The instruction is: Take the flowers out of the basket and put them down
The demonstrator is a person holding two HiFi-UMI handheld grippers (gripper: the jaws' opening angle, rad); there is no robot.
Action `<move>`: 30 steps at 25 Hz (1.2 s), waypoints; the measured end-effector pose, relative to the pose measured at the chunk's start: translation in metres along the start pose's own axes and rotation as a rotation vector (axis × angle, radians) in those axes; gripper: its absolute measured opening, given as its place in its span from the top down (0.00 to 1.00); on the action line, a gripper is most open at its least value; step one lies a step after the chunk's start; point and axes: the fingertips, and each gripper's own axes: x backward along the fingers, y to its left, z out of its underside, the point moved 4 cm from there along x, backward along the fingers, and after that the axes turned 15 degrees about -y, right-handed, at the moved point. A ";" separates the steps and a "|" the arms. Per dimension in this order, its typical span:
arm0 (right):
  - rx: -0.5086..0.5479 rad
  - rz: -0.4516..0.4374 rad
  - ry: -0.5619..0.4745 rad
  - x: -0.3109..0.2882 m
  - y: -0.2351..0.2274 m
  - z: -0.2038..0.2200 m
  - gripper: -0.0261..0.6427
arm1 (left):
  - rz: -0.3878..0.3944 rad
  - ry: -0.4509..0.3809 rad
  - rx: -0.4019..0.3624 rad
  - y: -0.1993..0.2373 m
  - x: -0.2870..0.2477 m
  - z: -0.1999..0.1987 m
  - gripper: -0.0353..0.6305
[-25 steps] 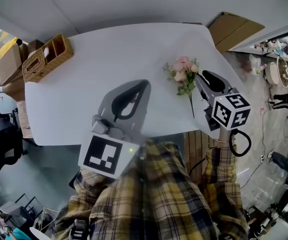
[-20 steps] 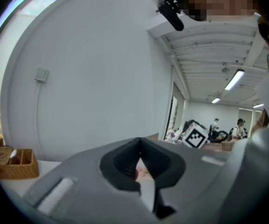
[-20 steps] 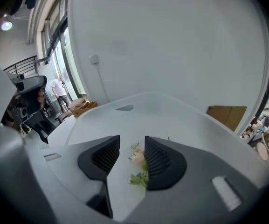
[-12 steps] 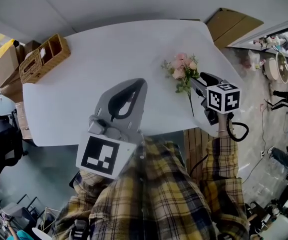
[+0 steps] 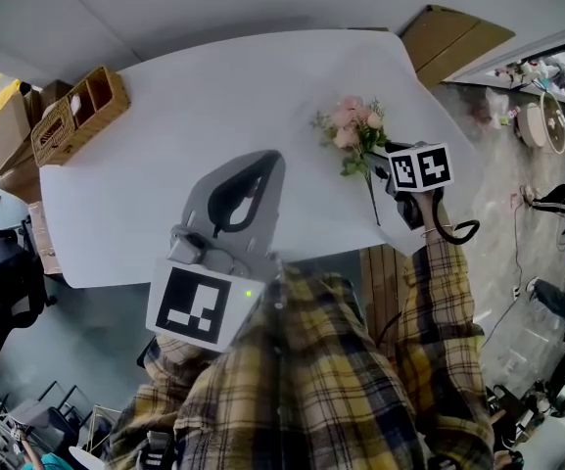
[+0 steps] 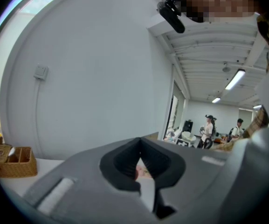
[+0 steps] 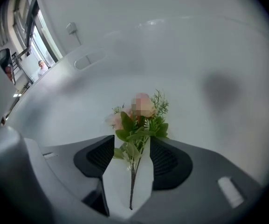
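Head view: the flowers [image 5: 353,133] lie on the white table [image 5: 213,96] near its right edge, well apart from the basket [image 5: 72,116] at the far left corner. Your right gripper [image 5: 378,163] sits over the stem. Your left gripper [image 5: 262,164] hangs above the table's near side.

Left gripper view: the jaw tips meet, with nothing between them.

Right gripper view: the jaws have just been opening and stand wide. The stem lies between them on the table, pads off it. Leaves may brush a pad; hard to tell.
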 end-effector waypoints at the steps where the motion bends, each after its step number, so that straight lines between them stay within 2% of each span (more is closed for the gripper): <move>1: -0.011 -0.002 0.007 -0.002 -0.002 0.003 0.59 | 0.000 0.000 -0.001 -0.001 0.000 0.001 0.94; 8: -0.029 -0.017 0.110 -0.023 -0.011 0.030 0.59 | -0.017 0.003 0.002 0.001 -0.002 0.005 0.94; 11: -0.076 -0.034 0.141 -0.033 -0.016 0.039 0.60 | -0.024 0.006 0.003 0.003 -0.004 0.006 0.94; 14: -0.117 -0.057 0.153 -0.040 -0.016 0.047 0.59 | -0.030 0.010 0.005 0.001 -0.003 0.009 0.94; 20: -0.127 -0.083 0.152 -0.051 -0.010 0.055 0.64 | -0.045 0.005 0.001 0.000 0.002 0.012 0.94; 26: -0.112 -0.076 0.155 -0.050 -0.013 0.052 0.81 | -0.064 0.008 0.008 0.006 0.001 0.009 0.95; 30: -0.093 -0.084 0.152 -0.048 -0.010 0.051 0.88 | -0.069 0.000 0.000 0.004 0.006 0.007 0.94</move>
